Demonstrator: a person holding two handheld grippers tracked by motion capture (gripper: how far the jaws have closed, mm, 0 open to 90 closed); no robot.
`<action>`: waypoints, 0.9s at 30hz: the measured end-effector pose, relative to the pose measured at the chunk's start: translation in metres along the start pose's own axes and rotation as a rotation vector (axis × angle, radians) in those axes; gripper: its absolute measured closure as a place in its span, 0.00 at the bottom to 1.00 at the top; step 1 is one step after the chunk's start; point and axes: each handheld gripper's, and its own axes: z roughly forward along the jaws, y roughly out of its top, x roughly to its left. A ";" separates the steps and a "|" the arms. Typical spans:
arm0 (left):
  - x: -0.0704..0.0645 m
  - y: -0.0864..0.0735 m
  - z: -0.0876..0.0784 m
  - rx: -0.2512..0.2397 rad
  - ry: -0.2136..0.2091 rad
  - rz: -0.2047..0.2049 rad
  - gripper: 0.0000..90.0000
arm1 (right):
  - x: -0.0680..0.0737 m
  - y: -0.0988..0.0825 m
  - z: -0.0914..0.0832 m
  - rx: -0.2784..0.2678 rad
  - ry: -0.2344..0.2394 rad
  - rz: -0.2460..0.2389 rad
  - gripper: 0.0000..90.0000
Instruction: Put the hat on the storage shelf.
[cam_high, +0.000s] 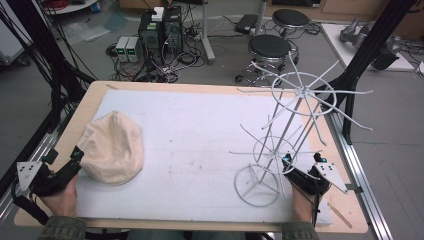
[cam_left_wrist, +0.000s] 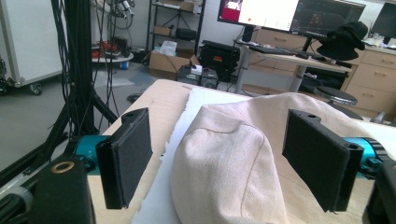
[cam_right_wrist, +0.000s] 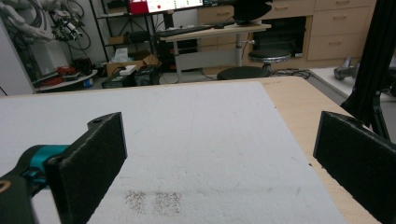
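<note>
The cream cloth hat (cam_high: 112, 147) lay crown-up on the white mat (cam_high: 190, 145) at the left end of the table (cam_high: 95, 95), directly ahead of the left tongs (cam_high: 64, 159) and so close that its near edge sat between the two spread jaws. In the left gripper view the hat (cam_left_wrist: 247, 158) rose in the gap, with one black pad (cam_left_wrist: 133, 151) off to its left over the mat's edge and the other pad (cam_left_wrist: 317, 154) standing in front of its right side; neither could be seen pressing on the cloth, so the left tongs were released, wide open around the brim rather than grasping it.

The hat's longer axis ran roughly away from the person, in line with the way the left tongs pointed, so a straight advance and a squeeze looked like all the grip would need.

The right tongs (cam_high: 303, 162) were well apart from the hat, at the far right, just beside the foot of the white wire hat stand (cam_high: 292, 135). In the right gripper view their jaws stood wide with only bare mat (cam_right_wrist: 196, 154) between them, so they too were released and held nothing. The left hand (cam_high: 62, 197) was plainly the nearer one to the hat.
</note>
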 end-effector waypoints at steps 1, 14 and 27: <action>0.000 0.000 0.000 -0.001 0.000 -0.002 0.27 | 0.000 0.000 0.000 0.000 -0.002 0.001 0.02; 0.001 0.000 0.000 0.001 0.004 -0.007 0.27 | 0.000 -0.001 0.000 0.010 0.004 0.014 0.02; 0.002 0.000 0.001 0.005 -0.003 -0.025 0.27 | 0.000 -0.001 0.001 0.011 0.008 0.010 0.02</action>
